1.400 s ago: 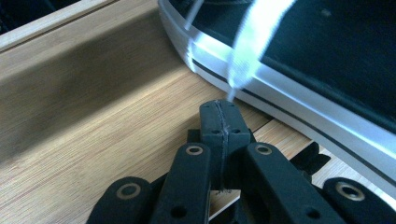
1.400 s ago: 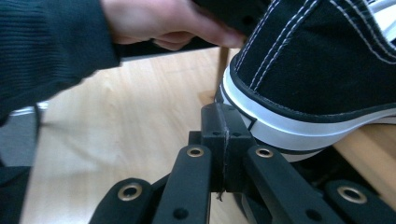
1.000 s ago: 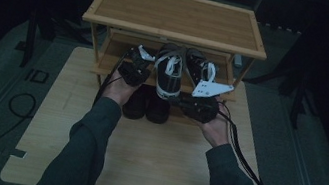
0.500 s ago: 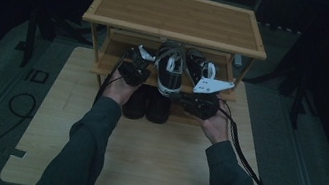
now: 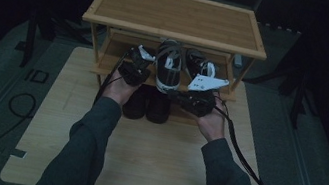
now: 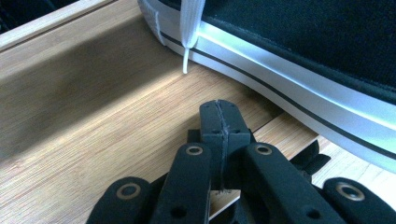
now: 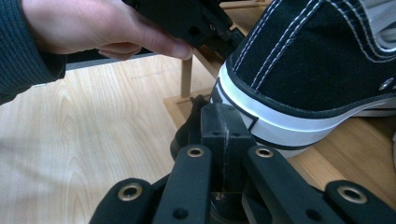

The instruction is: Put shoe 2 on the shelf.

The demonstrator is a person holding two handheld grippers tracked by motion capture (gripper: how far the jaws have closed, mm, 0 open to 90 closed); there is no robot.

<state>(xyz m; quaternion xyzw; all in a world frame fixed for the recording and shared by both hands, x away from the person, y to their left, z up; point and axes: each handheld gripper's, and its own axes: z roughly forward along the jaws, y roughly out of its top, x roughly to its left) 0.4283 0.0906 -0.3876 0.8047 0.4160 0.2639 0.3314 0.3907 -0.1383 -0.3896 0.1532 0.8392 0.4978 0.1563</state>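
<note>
We hold the left gripper (image 5: 137,65) and right gripper (image 5: 191,98) at the bamboo shoe rack (image 5: 175,16), both with jaws pressed together on nothing. A black canvas sneaker (image 5: 168,66) sits on the rack's middle shelf (image 6: 93,135) between them, its white lace (image 6: 189,32) dangling. Darker shoes (image 5: 146,105) lie below on the table (image 5: 152,156).

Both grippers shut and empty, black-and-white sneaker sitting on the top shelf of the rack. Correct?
Not the top shelf. The high view shows the sneaker on the middle shelf of the rack, under the bare top. Left gripper and right gripper are shut and empty.
</note>
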